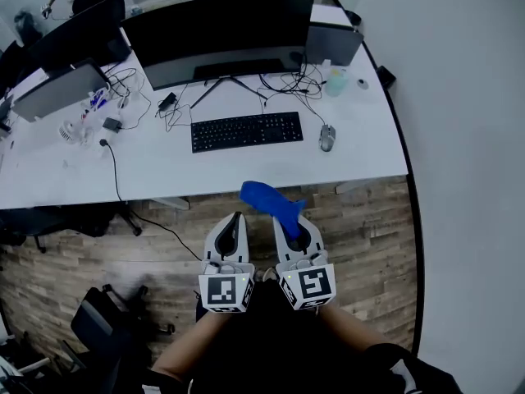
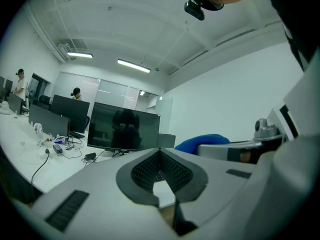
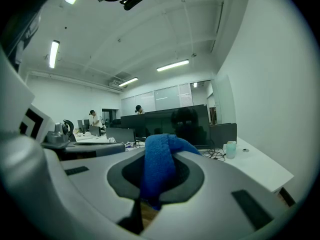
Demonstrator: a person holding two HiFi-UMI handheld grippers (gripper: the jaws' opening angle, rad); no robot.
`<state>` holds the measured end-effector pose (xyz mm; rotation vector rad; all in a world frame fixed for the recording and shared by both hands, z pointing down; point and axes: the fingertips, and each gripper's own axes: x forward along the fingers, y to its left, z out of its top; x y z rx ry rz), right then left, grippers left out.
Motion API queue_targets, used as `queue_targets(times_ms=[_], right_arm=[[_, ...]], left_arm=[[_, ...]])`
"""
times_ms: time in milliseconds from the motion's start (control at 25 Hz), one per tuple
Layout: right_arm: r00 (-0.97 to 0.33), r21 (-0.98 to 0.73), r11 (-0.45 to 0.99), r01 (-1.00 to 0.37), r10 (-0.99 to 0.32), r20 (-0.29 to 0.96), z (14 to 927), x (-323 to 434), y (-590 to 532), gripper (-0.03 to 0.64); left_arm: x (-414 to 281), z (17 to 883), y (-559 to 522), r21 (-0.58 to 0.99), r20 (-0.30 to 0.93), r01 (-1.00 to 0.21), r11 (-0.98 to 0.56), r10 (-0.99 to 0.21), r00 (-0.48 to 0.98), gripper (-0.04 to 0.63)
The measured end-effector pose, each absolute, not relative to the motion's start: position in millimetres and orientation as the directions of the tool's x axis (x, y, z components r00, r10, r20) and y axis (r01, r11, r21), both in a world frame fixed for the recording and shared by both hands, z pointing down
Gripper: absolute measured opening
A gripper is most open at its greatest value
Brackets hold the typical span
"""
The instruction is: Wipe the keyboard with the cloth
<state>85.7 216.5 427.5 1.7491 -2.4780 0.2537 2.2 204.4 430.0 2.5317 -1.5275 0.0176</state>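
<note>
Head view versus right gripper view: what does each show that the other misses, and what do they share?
Only the head view shows the keyboard and mouse on the desk. Only the right gripper view shows the ceiling lights and, close up, the jaws of the right gripper shut on the blue cloth. Both show that blue cloth and the big dark monitor.

Bare desk [image 1: 205, 171] lies open along the near edge of the keyboard [image 1: 246, 131] and to its left, but the mouse [image 1: 327, 137] sits just right of it, and the monitor [image 1: 221, 31] and tangled cables [image 1: 283, 84] crowd its far side.
</note>
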Motion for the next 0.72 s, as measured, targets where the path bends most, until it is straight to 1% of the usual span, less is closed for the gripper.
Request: queue_targets(times_ms=[320,720], right_arm=[[-0.347,-0.074,0.339,-0.938,-0.917,0.199,428.5,33.1,137.4,0.051],[-0.280,-0.050,0.276,-0.960,-0.931,0.235,424.0,-12.0,59.0,0.051]], left_arm=[[-44.9,428.7,124.1,0.183,0.106,-0.869,-0.460,-0.869,0.482,0.009],[-109.0,432.5,43.4,0.210,0.102,-0.857,-0.470,-0.862,0.497,0.009]])
